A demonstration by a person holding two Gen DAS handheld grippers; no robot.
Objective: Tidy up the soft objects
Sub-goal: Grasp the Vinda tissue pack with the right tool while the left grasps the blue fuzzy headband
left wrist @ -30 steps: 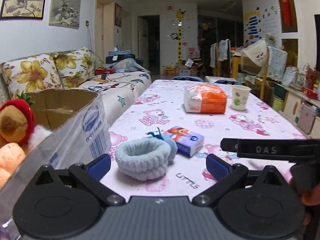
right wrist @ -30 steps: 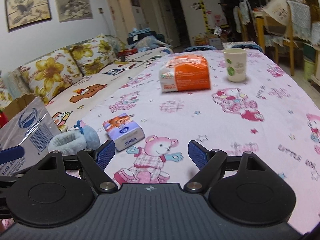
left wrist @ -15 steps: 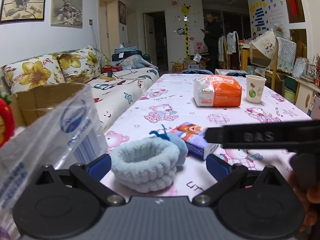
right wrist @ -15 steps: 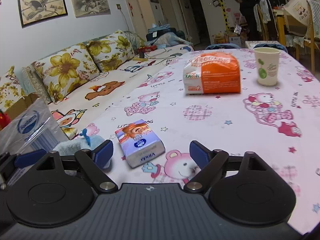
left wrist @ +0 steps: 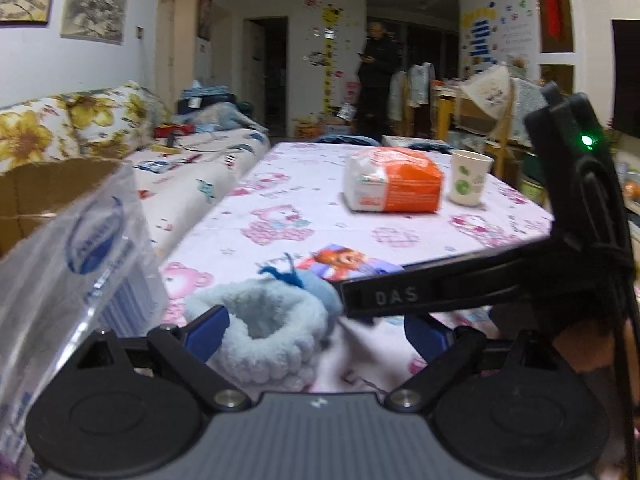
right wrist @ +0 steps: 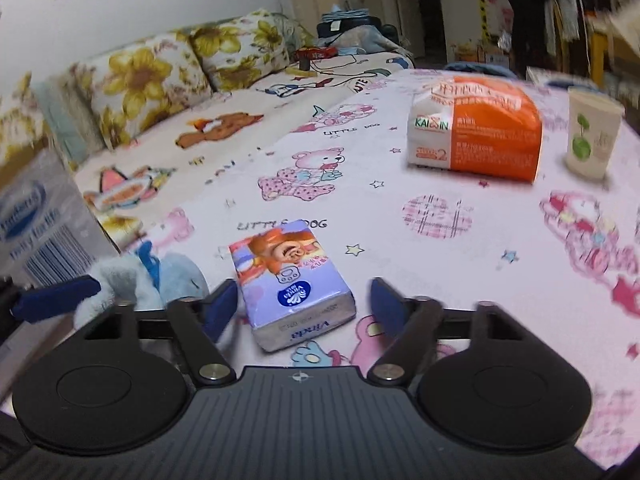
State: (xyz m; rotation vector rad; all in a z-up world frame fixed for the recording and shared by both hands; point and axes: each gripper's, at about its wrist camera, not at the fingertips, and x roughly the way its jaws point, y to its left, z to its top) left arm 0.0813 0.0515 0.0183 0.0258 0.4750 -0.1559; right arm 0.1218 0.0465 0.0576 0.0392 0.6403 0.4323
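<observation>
1. Left wrist view: the left hand-held gripper point(left wrist: 316, 328) sits low in the frame with its jaws wide; they have just been closing a little. The fluffy light-blue headband point(left wrist: 262, 336) lies on the tabletop point(left wrist: 280, 184) between the blue pads, and blur hides whether the left pad touches it.
2. At the left edge of that view stands a cardboard box point(left wrist: 48, 188) with a clear plastic bag point(left wrist: 72, 280) over its near side. What lies inside cannot be made out.
3. The right hand-held gripper point(left wrist: 440, 292) crosses the right half of the frame as a black bar, above a small purple tissue pack point(left wrist: 344, 262).
4. Right wrist view: the right hand-held gripper point(right wrist: 304, 302) has its jaws about half open, just been closing, with the purple tissue pack point(right wrist: 292, 280) between the pads; contact is not clear.
5. In the upper right of that frame lie an orange-and-white tissue package point(right wrist: 476, 132) and a paper cup point(right wrist: 592, 132), close together. The cup's inside is hidden.
6. The headband point(right wrist: 132, 284) shows at lower left, beside the box point(right wrist: 36, 224).
</observation>
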